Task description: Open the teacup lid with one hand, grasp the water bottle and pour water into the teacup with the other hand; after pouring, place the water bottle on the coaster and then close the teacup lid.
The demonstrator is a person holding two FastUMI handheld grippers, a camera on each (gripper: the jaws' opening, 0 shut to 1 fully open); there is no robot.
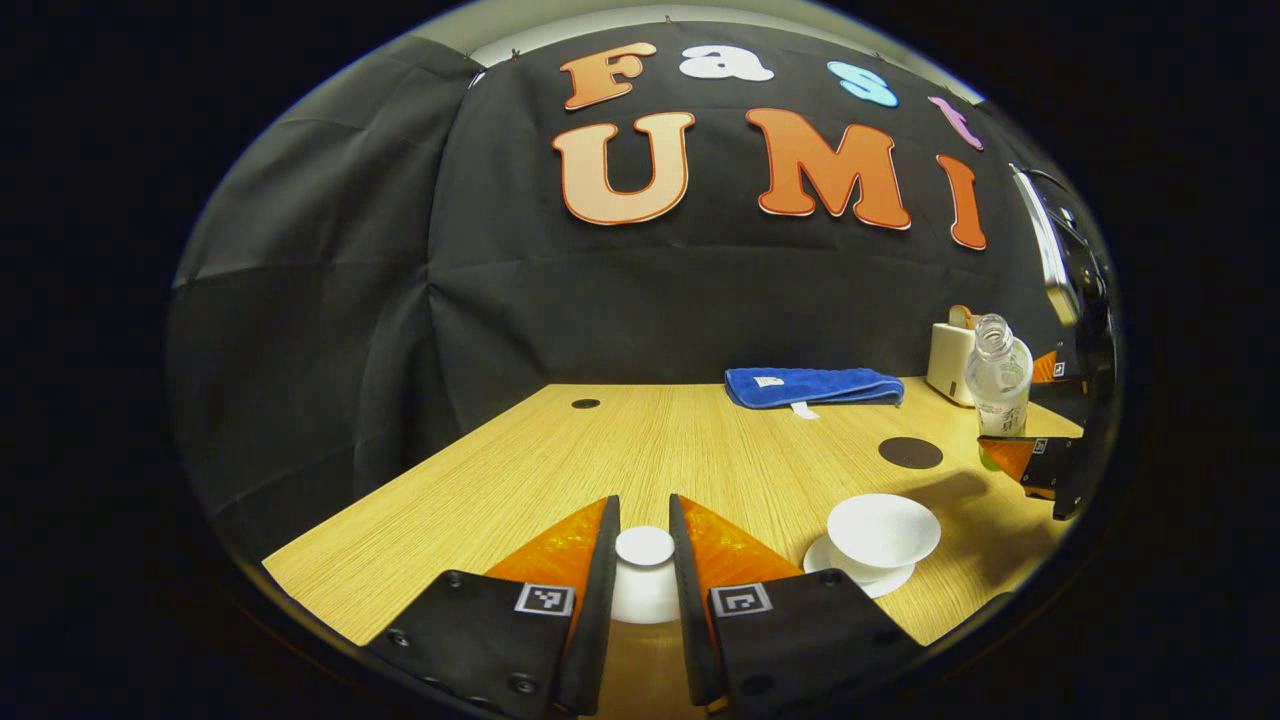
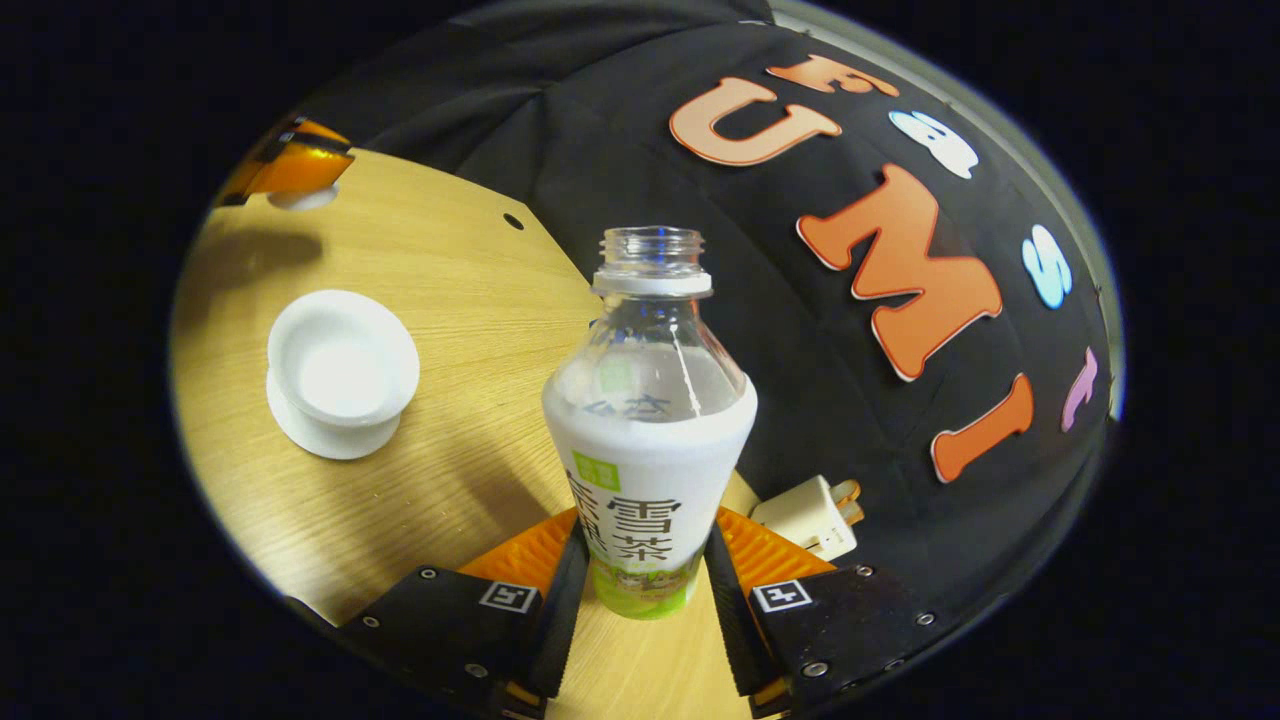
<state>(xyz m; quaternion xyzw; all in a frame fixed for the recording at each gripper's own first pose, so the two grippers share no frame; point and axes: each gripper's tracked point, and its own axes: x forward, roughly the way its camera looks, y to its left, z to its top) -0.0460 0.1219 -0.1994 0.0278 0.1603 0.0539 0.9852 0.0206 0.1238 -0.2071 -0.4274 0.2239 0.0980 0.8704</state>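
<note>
Left gripper (image 1: 645, 560) clamps the lid (image 1: 645, 575) low over the table (image 1: 620, 450); right gripper (image 2: 645, 580) grips the bottle (image 2: 648, 430), seemingly tilted toward the open teacup (image 2: 342, 365).

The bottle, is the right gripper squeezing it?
Touching. In the right gripper view, the water bottle stands between the right gripper fingers, and both press against its labelled sides, no gap showing.

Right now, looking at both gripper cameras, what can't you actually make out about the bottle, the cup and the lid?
- Water bottle: its base, in the right gripper view, is hidden between the right gripper fingers; the water level is unclear behind the label.
- Teacup: whether it holds water; the white inside gives no clue in either view.
- Lid: its lower rim, in the left gripper view, is hidden by the left gripper fingers.
</note>
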